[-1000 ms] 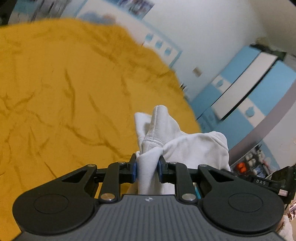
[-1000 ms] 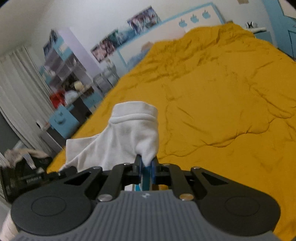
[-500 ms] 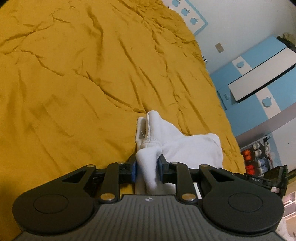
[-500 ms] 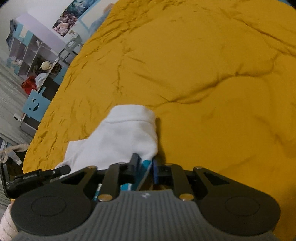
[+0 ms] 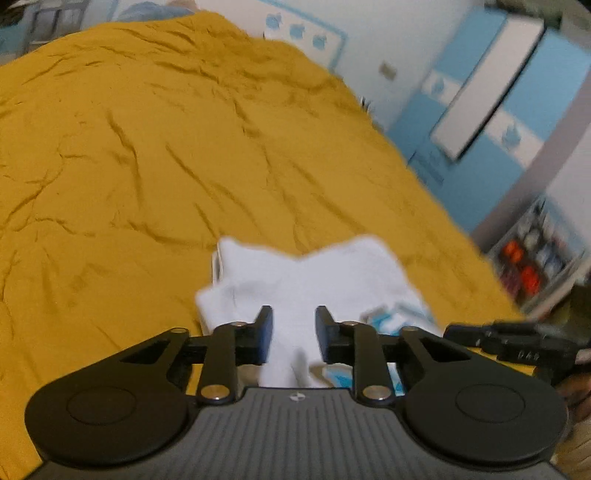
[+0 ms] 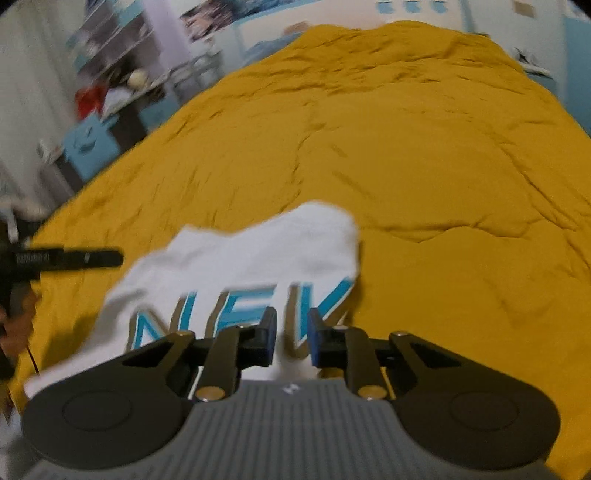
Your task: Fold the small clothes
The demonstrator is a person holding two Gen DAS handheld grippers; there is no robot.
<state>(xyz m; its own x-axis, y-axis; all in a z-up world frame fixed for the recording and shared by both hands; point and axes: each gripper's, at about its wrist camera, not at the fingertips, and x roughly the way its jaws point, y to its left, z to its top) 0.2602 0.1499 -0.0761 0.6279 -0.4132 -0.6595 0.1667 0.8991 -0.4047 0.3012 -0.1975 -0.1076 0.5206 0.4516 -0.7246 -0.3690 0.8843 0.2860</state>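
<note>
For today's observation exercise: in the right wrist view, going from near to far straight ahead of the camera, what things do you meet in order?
right gripper, jaws apart → white garment with blue letters, lying flat → mustard bedspread → pale wall at the head of the bed.

White garment [image 6: 251,258]: soft matt knit cloth, glossy-looking blue print. Bedcover [image 6: 424,147]: mustard cloth, matt, creased. Left gripper [image 5: 293,332] and right gripper [image 6: 289,336]: matt black plastic, ribbed grey housing, bright metal pins.

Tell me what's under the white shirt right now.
The white shirt lies on the yellow bedspread, which shows all around it. Whatever else might sit beneath is covered. Both tools, left and right, are open above it.
</note>
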